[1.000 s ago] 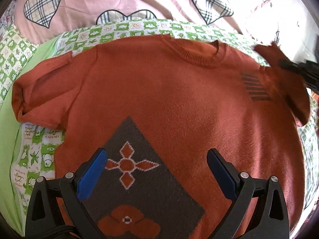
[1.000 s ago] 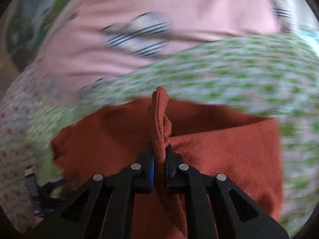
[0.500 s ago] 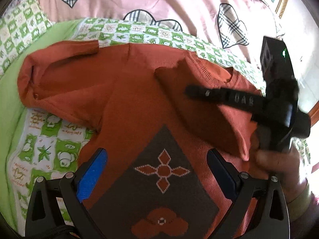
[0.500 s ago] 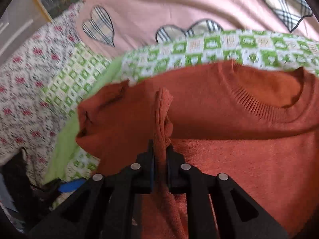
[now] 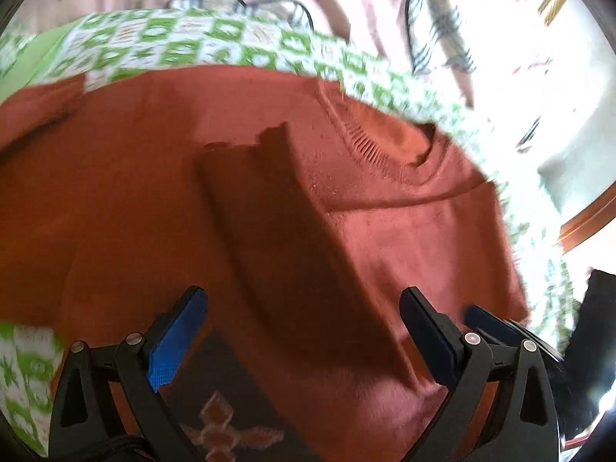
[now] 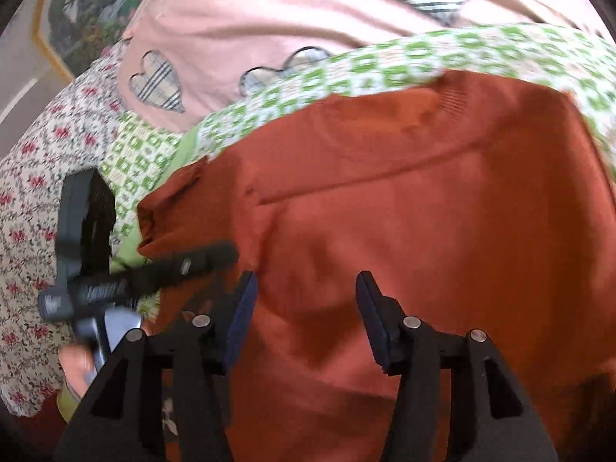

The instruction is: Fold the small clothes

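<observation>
A rust-orange knit sweater [image 5: 161, 200] lies flat on the bed, its ribbed collar [image 5: 369, 146] at the far side. One sleeve [image 5: 269, 208] lies folded inward across the chest. A dark patch with a diamond motif [image 5: 227, 423] shows near the hem. My left gripper [image 5: 300, 331] is open and empty above the lower front. My right gripper [image 6: 304, 304] is open and empty above the sweater [image 6: 442, 223]. The left gripper also shows in the right wrist view [image 6: 146, 273], at the sweater's left edge.
The sweater rests on a green-and-white checked sheet [image 5: 184, 42]. A pink quilt with plaid hearts [image 6: 269, 19] lies behind it. A floral cloth [image 6: 30, 177] is at the left. A framed picture [image 6: 84, 4] hangs on the wall. A wooden edge [image 5: 585, 223] shows at right.
My right gripper has opened and let go of the sleeve, which now lies folded across the chest, and has drawn back. My left gripper moved closer over the sweater, still open.
</observation>
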{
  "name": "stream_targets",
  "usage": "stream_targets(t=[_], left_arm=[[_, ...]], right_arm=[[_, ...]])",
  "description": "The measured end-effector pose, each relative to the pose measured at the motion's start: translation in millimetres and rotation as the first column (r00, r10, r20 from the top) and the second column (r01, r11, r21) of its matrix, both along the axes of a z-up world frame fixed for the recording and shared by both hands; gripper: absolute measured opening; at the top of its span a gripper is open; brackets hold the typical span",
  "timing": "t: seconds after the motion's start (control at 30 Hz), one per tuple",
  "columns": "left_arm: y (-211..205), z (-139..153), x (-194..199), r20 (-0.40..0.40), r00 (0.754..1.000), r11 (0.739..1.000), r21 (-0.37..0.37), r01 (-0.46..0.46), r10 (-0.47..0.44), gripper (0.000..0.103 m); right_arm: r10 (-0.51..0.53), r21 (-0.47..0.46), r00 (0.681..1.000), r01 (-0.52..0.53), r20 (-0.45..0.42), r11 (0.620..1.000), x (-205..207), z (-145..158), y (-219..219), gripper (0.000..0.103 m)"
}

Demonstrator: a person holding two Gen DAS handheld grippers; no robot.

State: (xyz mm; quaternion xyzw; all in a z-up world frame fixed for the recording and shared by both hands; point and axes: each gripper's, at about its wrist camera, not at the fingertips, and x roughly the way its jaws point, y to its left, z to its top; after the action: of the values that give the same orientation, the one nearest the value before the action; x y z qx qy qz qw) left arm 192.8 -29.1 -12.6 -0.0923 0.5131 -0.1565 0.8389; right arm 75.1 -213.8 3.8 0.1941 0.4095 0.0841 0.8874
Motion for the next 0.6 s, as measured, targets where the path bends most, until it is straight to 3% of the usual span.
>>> stream_targets(t=[0.03, 0.07, 0.1, 0.3, 0.4, 0.5, 0.6], left_arm=[[-5.7, -3.6, 6.7, 0.000, 1.000, 0.999, 0.033, 0.005, -0.005, 0.091], [-6.5, -5.3, 9.5, 0.005, 1.000, 0.998, 0.058, 0.007, -0.007, 0.072], [-2.9, -5.9, 8.4, 0.012, 1.000, 0.997, 0.072, 0.005, -0.005, 0.062], [59.6, -13.3, -39.6, 0.065, 0.997, 0.999, -0.024, -0.026, 0.028, 0.061], [78.5, -18.1, -50.6, 0.055, 0.998, 0.992, -0.120, -0.037, 0.044, 0.062], [73.9, -15.4, -39.6, 0.039, 0.999, 0.989, -0.142, -0.028, 0.034, 0.076], [68.2, -11.8, -26.7, 0.067, 0.997, 0.994, -0.110, -0.026, 0.033, 0.075]], right_arm=[[-0.017, -0.013, 1.000, 0.017, -0.004, 1.000, -5.2, -0.9, -5.5, 0.055], [-0.026, -0.018, 1.000, 0.025, -0.006, 1.000, -9.0, -1.2, -9.4, 0.055], [-0.035, -0.026, 0.999, 0.035, -0.004, 0.999, -14.4, -0.9, -14.7, 0.055], [-0.053, -0.113, 0.998, 0.056, 0.031, 0.992, -40.6, 4.0, -36.2, 0.055], [-0.067, -0.109, 0.997, 0.071, 0.032, 0.991, -46.5, 3.0, -46.4, 0.055], [-0.087, -0.096, 0.996, 0.090, 0.033, 0.991, -50.9, 3.4, -54.1, 0.055], [-0.112, -0.097, 0.992, 0.117, 0.060, 0.988, -58.0, 11.9, -65.0, 0.055]])
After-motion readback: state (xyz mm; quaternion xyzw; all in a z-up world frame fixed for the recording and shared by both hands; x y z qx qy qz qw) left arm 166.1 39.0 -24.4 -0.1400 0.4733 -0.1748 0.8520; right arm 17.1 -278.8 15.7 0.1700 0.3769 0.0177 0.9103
